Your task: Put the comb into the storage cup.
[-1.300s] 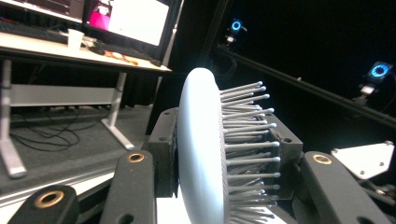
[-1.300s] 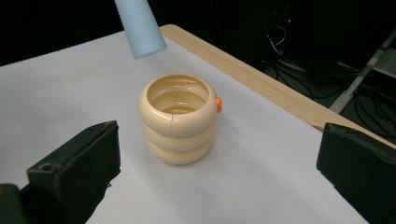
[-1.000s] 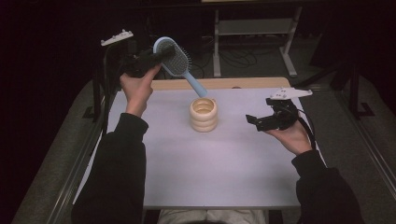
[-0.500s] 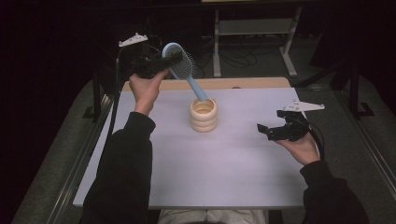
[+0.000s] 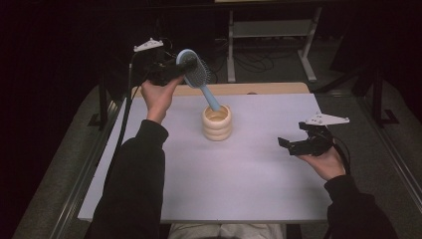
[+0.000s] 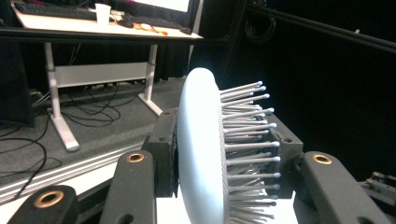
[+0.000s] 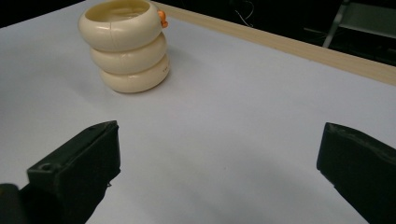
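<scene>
A light blue hairbrush [image 5: 197,74] hangs tilted over the table, its head clamped in my left gripper [image 5: 175,68] and its handle tip dipping into the mouth of a cream ringed cup [image 5: 217,122]. In the left gripper view the brush head [image 6: 201,154] sits between both pads, bristles pointing right. My right gripper [image 5: 293,145] stands open low over the table's right side, nothing between its jaws. The cup [image 7: 123,44] lies ahead of it to the left in the right gripper view, with a small orange bit at its rim.
The white table top [image 5: 249,169] has a wooden strip along its far edge. Behind it stand a desk frame [image 5: 268,35] and loose cables on the floor. Dark rails run down both sides of the table.
My left gripper carried the brush rightward and down, so its handle tip now reaches the cup's mouth. My right gripper drew away to the right and sank toward the table.
</scene>
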`<state>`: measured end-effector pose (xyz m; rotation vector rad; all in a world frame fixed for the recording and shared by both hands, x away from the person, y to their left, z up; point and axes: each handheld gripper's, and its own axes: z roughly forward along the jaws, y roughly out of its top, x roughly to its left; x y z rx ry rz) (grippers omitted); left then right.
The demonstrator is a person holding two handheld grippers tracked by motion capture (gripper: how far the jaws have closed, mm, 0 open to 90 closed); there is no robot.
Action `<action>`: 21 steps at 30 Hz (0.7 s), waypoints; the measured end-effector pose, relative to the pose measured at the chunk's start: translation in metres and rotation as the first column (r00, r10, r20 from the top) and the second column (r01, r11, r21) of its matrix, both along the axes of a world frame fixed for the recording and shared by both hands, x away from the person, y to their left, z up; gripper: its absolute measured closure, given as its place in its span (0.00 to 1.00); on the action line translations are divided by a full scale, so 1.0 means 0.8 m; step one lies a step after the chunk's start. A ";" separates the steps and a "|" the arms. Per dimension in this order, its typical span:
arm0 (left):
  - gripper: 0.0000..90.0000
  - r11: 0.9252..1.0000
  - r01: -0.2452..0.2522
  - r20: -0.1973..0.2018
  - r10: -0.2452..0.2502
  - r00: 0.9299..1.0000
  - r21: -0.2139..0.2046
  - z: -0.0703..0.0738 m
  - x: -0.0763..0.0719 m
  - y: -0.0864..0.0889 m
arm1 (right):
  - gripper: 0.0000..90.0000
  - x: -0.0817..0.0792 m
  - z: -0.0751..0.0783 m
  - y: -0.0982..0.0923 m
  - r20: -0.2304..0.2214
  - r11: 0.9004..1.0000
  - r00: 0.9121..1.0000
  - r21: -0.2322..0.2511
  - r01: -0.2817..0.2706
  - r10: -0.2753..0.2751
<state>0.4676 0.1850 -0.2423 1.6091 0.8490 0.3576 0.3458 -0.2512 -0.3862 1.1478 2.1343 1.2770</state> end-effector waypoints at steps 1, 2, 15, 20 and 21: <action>0.62 1.000 0.001 -0.002 -0.001 1.000 0.005 -0.002 0.000 -0.002 | 0.00 -0.001 -0.001 0.000 0.003 1.000 1.000 -0.005 -0.003 0.003; 0.62 1.000 0.002 -0.002 -0.002 1.000 0.010 -0.003 0.001 -0.003 | 0.00 -0.002 -0.002 -0.001 0.002 1.000 1.000 -0.009 -0.006 0.006; 0.62 1.000 0.017 -0.010 -0.017 1.000 0.026 -0.021 0.005 -0.023 | 0.00 -0.011 -0.008 -0.008 -0.004 1.000 1.000 -0.017 0.009 -0.009; 0.62 1.000 0.018 -0.036 -0.018 0.999 0.022 -0.033 0.010 -0.027 | 0.00 -0.013 -0.011 -0.012 -0.014 1.000 1.000 -0.018 0.006 -0.006; 0.62 1.000 0.017 -0.040 -0.016 0.999 0.022 -0.036 0.010 -0.027 | 0.00 -0.013 -0.011 -0.012 -0.017 1.000 1.000 -0.018 0.005 -0.005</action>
